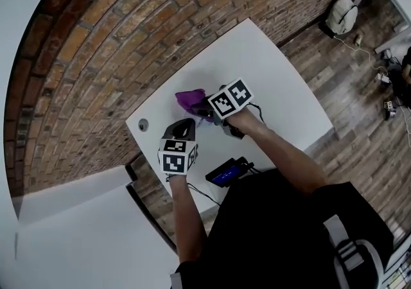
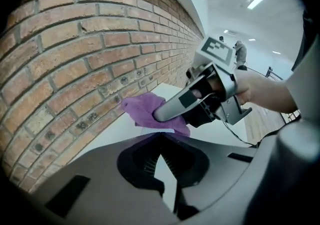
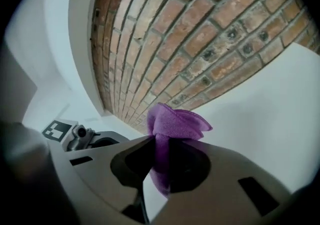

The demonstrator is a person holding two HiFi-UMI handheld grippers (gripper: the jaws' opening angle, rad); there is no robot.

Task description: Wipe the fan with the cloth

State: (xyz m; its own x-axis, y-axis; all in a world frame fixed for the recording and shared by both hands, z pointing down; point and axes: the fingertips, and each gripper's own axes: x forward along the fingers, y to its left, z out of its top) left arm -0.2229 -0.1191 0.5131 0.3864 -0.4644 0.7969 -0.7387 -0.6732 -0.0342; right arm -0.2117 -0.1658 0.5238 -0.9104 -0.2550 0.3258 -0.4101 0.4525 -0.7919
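Right gripper (image 3: 160, 141) clamps the purple cloth (image 3: 177, 121), bunched for wiping, near the counter's (image 1: 282, 88) wall edge. Left gripper (image 2: 160, 136) is shut and empty, likely standing by.

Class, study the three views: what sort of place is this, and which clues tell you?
Probably an indoor office or lab-style workspace. Clues: an exposed brick wall, a plain white table on a wood-plank floor, and strip ceiling lights over a large open room.
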